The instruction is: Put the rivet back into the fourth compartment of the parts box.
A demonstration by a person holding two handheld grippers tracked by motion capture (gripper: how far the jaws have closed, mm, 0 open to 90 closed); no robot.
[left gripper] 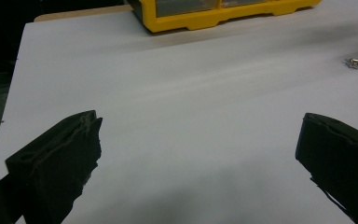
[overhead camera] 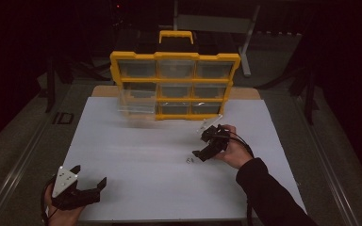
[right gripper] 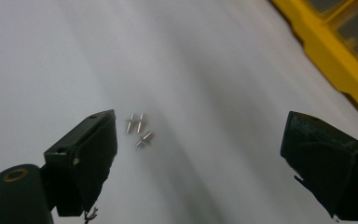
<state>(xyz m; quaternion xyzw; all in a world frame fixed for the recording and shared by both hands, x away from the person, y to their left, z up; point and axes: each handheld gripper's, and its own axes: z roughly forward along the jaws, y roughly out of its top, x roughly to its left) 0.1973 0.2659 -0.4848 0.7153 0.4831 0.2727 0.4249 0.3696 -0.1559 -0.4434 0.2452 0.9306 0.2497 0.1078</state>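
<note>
No lettering seems readable anywhere, the yellow organizer [overhead camera: 175, 84] included.

A yellow box of little drawers [overhead camera: 175, 84] stands at the far side of the white table [overhead camera: 136, 155], the right gripper [overhead camera: 211, 143] hovers by tiny metal bits [overhead camera: 189, 160], and the left gripper [overhead camera: 82, 188] waits near.

The white worktop [overhead camera: 136, 188] sits in a dim, dark room. A grey metal frame [overhead camera: 217, 23] stands behind its far edge, on grey floor [overhead camera: 9, 141].
</note>
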